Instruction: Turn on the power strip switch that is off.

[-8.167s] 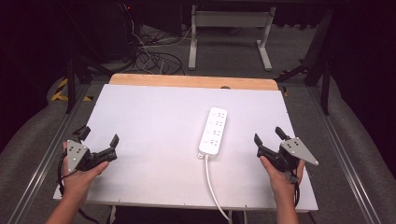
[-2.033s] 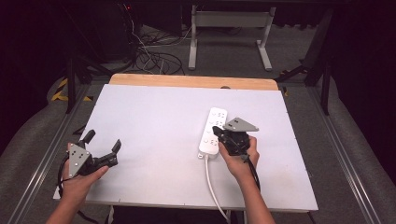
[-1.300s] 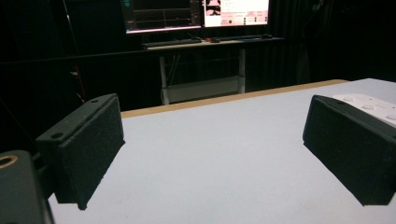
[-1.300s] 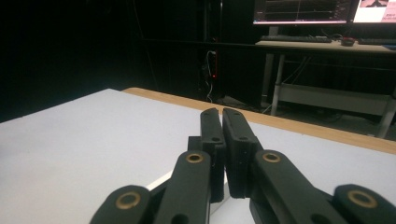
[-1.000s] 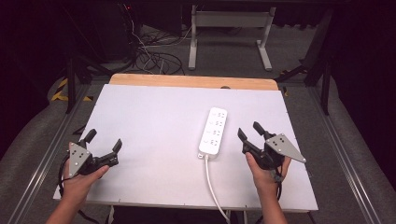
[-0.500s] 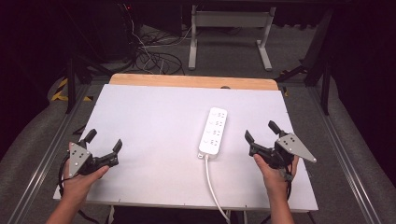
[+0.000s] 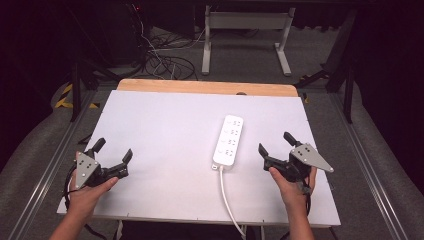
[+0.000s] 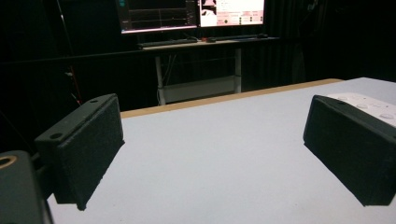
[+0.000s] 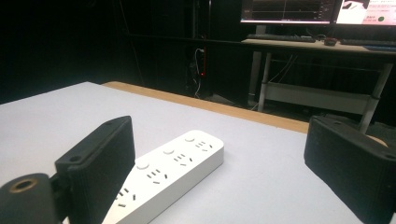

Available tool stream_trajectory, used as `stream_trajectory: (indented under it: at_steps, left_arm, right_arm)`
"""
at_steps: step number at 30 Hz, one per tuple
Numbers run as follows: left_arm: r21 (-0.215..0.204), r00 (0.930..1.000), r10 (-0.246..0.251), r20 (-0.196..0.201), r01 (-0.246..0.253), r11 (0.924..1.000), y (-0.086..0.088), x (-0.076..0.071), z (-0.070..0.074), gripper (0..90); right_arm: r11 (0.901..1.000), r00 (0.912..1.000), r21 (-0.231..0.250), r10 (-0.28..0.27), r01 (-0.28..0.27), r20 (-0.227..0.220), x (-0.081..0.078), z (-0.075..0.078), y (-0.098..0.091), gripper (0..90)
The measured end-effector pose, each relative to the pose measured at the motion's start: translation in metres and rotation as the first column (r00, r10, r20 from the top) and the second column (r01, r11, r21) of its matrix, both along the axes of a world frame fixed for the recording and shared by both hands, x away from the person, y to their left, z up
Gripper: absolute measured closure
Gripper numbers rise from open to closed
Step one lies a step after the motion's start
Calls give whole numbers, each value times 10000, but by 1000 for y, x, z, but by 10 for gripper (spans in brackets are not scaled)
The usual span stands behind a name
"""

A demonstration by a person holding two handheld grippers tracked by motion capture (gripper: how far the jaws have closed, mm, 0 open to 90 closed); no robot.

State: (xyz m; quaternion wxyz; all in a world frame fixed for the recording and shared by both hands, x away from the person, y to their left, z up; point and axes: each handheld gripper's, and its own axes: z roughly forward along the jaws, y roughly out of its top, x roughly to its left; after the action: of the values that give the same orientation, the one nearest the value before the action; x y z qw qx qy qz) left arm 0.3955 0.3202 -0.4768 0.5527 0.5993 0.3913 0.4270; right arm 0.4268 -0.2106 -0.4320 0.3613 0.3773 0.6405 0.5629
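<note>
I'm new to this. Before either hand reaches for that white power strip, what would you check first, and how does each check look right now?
1. Right gripper open: ok.
2. Left gripper open: ok.
3. Power strip lies flat on the table, nothing on it: ok.
4. Both grippers empty: ok.
5. Cord free of snags past the table edge: cannot tell.
</note>
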Motion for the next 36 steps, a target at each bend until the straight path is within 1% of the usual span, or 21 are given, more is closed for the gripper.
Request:
stream_trajectory:
  at_steps: [3, 4, 5, 7, 8, 13, 23, 28, 32, 34, 35, 36]
  left_arm:
    - [-61, 10000, 71, 21, -71, 10000, 2, -3, 0, 54]
    - [-127, 9999, 96, 51, -95, 9999, 3, -3, 1, 54]
    - [-47, 9999, 103, 36, -103, 9999, 4, -3, 1, 54]
    - [-83, 9999, 160, 41, -160, 9998, 5, -2, 1, 54]
    - [-108, 9999, 168, -19, -168, 9998, 4, -2, 0, 55]
    - [-13, 10000, 98, 19, -98, 10000, 3, -3, 0, 54]
    - [-129, 10000, 74, 25, -74, 9999, 2, -2, 0, 56]
    - [-49, 10000, 55, 17, -55, 10000, 2, -1, 0, 56]
    - [-98, 10000, 20, -8, -20, 9999, 1, -1, 0, 56]
    - [-8, 10000, 43, 6, -43, 10000, 2, -1, 0, 56]
    - [-55, 10000, 57, -2, -57, 10000, 2, -1, 0, 56]
    - [-10, 10000, 79, -1, -79, 10000, 2, -1, 0, 56]
  right_arm:
    - [10000, 10000, -62, 42, -42, -30, 2, 0, 2, 97]
    - [9998, 9999, -107, 139, -140, -58, 3, -1, 3, 100]
    - [9998, 9999, -107, 139, -140, -58, 3, -1, 3, 100]
    - [9997, 9998, -165, 157, -159, -121, 3, -1, 4, 102]
    - [9997, 9998, -183, 169, -171, -123, 3, -1, 4, 102]
    - [9999, 9999, -110, 125, -126, -90, 3, -1, 2, 107]
    - [9999, 9999, -136, 86, -87, -58, 3, -2, 1, 112]
    - [9999, 10000, -163, 0, -1, -53, 2, -3, 1, 109]
    - [9999, 10000, -136, 35, -36, -55, 3, -3, 0, 109]
    - [9999, 9999, -81, 100, -101, -96, 3, -3, 0, 110]
    - [9999, 9999, -98, 79, -79, -87, 3, -3, 0, 110]
    - [9999, 9999, -80, 63, -64, -94, 4, -3, 1, 110]
